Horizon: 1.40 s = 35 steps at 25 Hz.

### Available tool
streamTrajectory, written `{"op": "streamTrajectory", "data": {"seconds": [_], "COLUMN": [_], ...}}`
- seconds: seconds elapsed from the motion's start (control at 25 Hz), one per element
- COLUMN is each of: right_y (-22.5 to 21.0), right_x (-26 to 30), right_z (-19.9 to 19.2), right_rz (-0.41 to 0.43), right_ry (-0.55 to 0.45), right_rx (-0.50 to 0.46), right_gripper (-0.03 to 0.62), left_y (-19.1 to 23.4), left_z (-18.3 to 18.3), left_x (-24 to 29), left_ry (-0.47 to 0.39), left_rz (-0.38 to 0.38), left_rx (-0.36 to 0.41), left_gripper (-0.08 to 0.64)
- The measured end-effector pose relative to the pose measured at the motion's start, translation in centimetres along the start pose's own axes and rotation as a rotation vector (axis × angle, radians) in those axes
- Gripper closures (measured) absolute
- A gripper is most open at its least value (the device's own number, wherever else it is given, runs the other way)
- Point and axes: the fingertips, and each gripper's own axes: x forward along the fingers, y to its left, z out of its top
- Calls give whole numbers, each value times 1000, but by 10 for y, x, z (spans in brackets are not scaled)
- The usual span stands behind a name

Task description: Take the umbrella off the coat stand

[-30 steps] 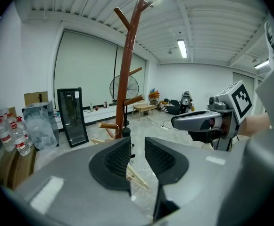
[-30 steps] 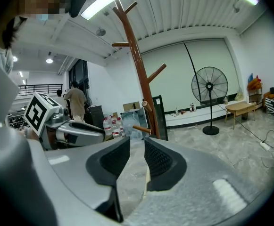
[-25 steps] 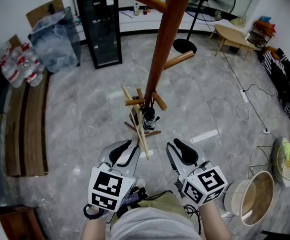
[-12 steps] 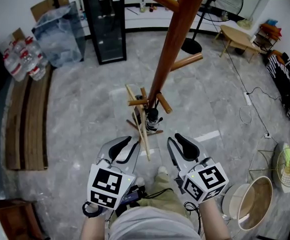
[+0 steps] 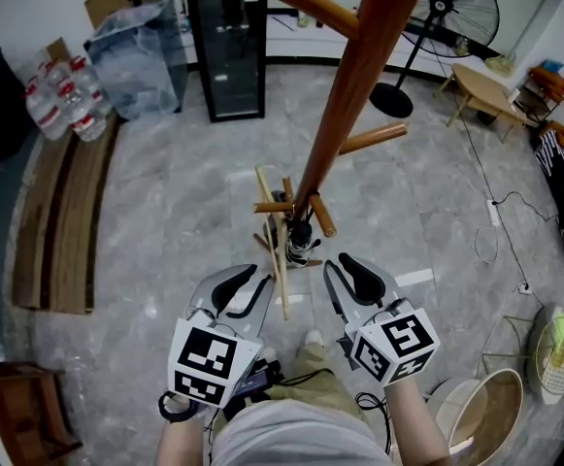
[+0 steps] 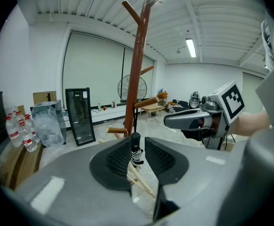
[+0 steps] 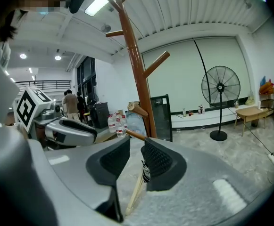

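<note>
A tall brown wooden coat stand (image 5: 354, 95) rises ahead of me, also in the left gripper view (image 6: 137, 69) and the right gripper view (image 7: 137, 65). A folded umbrella (image 5: 299, 236), black with a striped band, hangs by the low pegs near the stand's foot. It shows between the left jaws (image 6: 135, 150) and partly behind the right jaw (image 7: 145, 172), still some way off. My left gripper (image 5: 248, 294) and right gripper (image 5: 345, 282) are held side by side short of the stand. Both are open and hold nothing.
Pale wooden slats (image 5: 274, 250) lean at the stand's base. A black glass-door cabinet (image 5: 225, 47), wrapped water bottles (image 5: 63, 100) and a wooden bench (image 5: 63, 212) stand at the left. A floor fan (image 5: 456, 13), low table (image 5: 500, 90), floor cable (image 5: 485, 241) and round baskets (image 5: 485, 416) are on the right.
The view has drifted so the stand and umbrella sit slightly nearer and more to the right. Both grippers keep their pose, open and empty.
</note>
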Motion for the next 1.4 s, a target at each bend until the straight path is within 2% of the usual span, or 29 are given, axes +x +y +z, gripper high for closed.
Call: {"op": "streamTrajectory", "data": {"seconds": [0.72,1.04,1.4], "right_y": [-29,-36,-37], "right_x": [55,80,97], "right_z": [-6,-10,-12], "right_rz": [136,158,179], "right_ry": [84,118,136], "right_rx": [-72,-90,-114], "right_gripper": [502,518,523], "left_y": [5,15,22], "left_z": [4,-1,-5], "left_x": [21,17,16], "left_ry": [-16,-9,-9], "left_rz": [116,174,196], "left_rx": [-60,-96,-117], "left_gripper": [465,465,465]}}
